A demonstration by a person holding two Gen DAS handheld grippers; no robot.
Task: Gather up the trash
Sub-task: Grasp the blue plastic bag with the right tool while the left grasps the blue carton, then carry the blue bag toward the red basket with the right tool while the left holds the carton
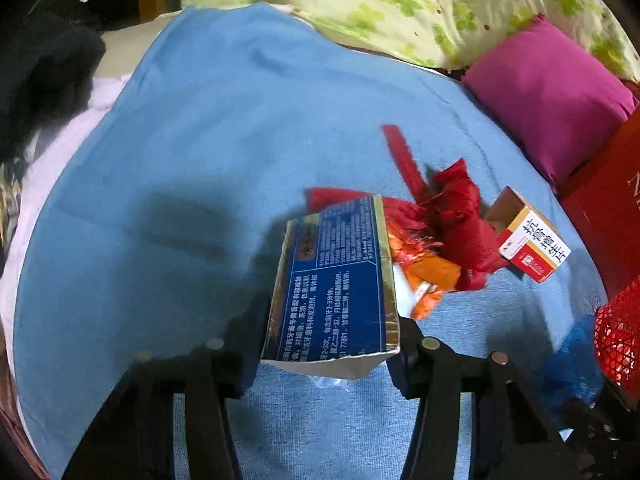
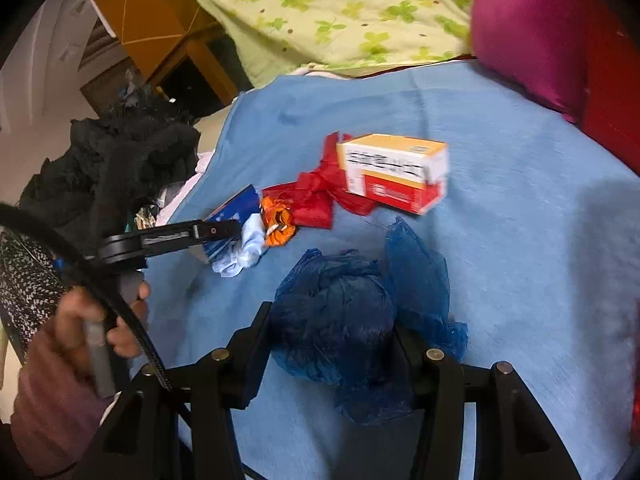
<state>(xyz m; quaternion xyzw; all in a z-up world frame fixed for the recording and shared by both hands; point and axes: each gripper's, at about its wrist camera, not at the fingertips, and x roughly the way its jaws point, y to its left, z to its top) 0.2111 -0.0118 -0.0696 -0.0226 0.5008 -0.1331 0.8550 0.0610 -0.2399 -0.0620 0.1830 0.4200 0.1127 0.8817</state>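
My left gripper (image 1: 326,354) is shut on a blue and gold toothpaste box (image 1: 336,280), held tilted above the blue cloth (image 1: 200,160); it also shows in the right wrist view (image 2: 230,224). My right gripper (image 2: 332,344) is shut on a crumpled blue plastic bag (image 2: 348,312). On the cloth lie red paper scraps (image 1: 452,216), an orange wrapper (image 1: 428,276), a white tissue (image 2: 244,252) and a white, red and yellow medicine box (image 1: 528,240), which also shows in the right wrist view (image 2: 396,172).
A magenta pillow (image 1: 552,96) and a green floral quilt (image 1: 400,4) lie at the back. A red box (image 1: 604,208) and a red mesh basket (image 1: 620,332) stand at the right. Black clothing (image 2: 120,168) is piled at the left.
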